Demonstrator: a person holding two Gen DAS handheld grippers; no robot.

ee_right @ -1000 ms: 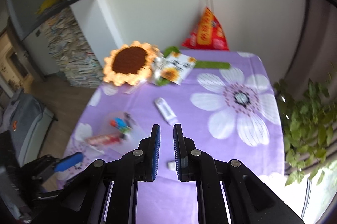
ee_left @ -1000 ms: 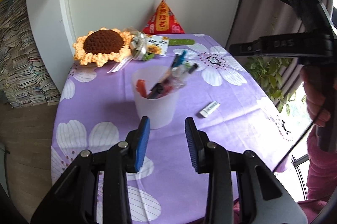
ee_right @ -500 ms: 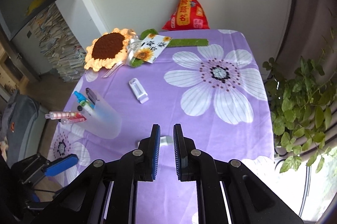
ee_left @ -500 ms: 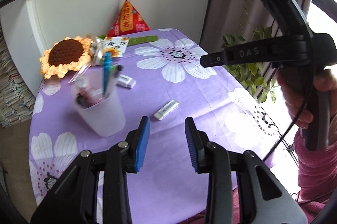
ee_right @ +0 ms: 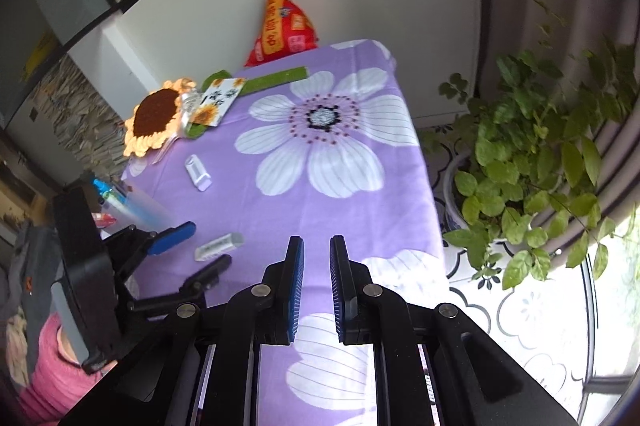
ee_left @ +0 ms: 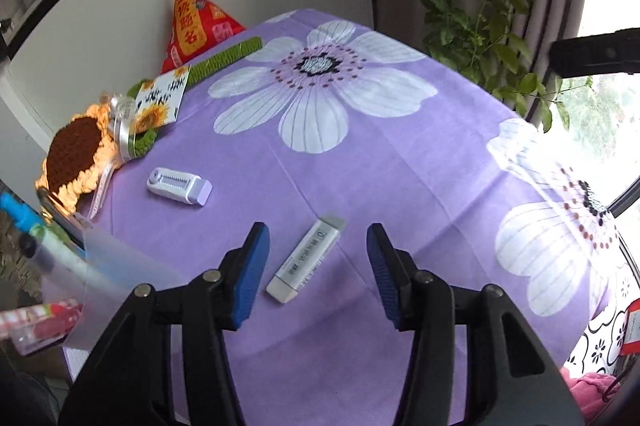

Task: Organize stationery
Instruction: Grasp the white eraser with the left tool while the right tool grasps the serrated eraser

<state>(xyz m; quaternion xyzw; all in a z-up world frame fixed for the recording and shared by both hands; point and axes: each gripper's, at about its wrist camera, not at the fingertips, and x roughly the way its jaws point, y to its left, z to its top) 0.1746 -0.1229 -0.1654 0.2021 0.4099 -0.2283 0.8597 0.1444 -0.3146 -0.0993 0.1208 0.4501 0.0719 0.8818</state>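
Observation:
A white eraser (ee_left: 306, 260) in a printed sleeve lies flat on the purple flowered tablecloth (ee_left: 400, 186). My left gripper (ee_left: 316, 230) hovers over it with a blue pad on either side; its jaws are opening and neither pad touches the eraser. At the left edge stands a translucent cup (ee_left: 108, 278) with pens in it. A white correction-tape case (ee_left: 178, 185) lies farther back. In the right wrist view the left gripper (ee_right: 196, 252) straddles the eraser (ee_right: 219, 246), beside the cup (ee_right: 136, 206). My right gripper (ee_right: 316, 240) is shut and holds nothing, above the cloth near the right table edge.
At the back left sit a crochet sunflower (ee_left: 74, 154), a sunflower card (ee_left: 160, 102), a green strip (ee_left: 224, 60) and a red pouch (ee_left: 192, 26). A potted plant (ee_right: 540, 166) stands off the table's right edge. A pink sleeve (ee_right: 52, 378) shows at lower left.
The left gripper has swung right from over the cup to over the eraser, and its jaws have widened. The right gripper has shifted toward the right side of the table, still shut.

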